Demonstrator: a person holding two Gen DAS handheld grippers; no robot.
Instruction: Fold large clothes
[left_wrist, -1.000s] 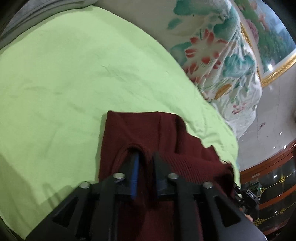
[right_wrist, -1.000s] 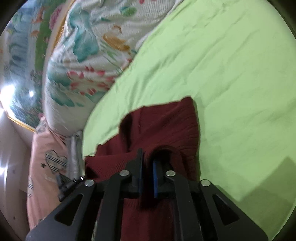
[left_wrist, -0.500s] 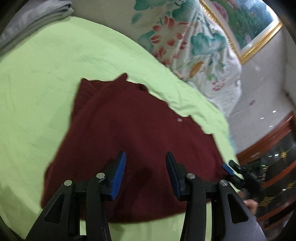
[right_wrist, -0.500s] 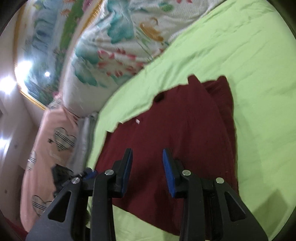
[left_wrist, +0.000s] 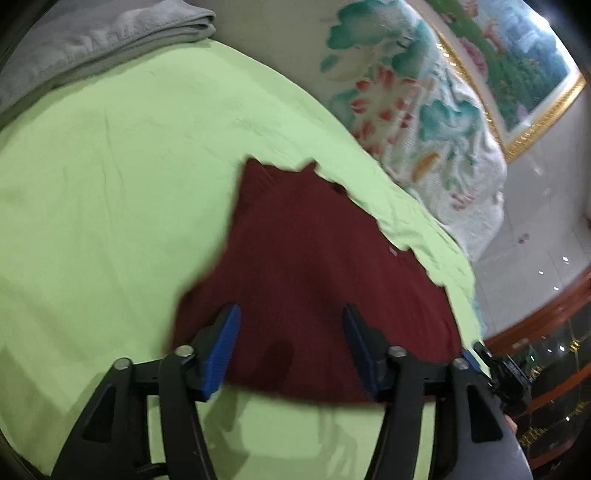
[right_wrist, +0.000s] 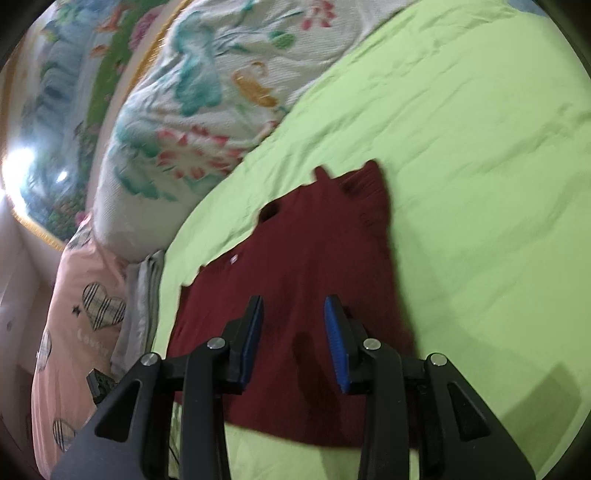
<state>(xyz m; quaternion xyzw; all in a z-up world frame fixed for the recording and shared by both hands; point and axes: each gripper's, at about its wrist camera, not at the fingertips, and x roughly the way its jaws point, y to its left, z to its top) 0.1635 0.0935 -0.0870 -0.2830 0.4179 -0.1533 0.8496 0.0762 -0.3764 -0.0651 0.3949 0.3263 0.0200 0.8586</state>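
Observation:
A dark red knitted garment (left_wrist: 314, 266) lies folded flat on the light green bed sheet (left_wrist: 110, 184); it also shows in the right wrist view (right_wrist: 317, 266). My left gripper (left_wrist: 291, 332) is open and empty, raised above the garment's near edge. My right gripper (right_wrist: 293, 325) is open and empty, also above the garment's near edge. Neither touches the cloth. The other gripper's tip (left_wrist: 491, 365) shows at the right edge of the left wrist view.
A floral quilt (right_wrist: 207, 107) is bunched at the far side of the bed. A folded grey cloth (left_wrist: 92, 40) lies at the far left. A pink pillow with hearts (right_wrist: 74, 332) lies left of the garment. A framed painting (left_wrist: 517, 62) hangs on the wall.
Both grippers let go of the red garment, opened, and pulled back and up. The garment now lies flat on the sheet, and the left jaws have opened wider.

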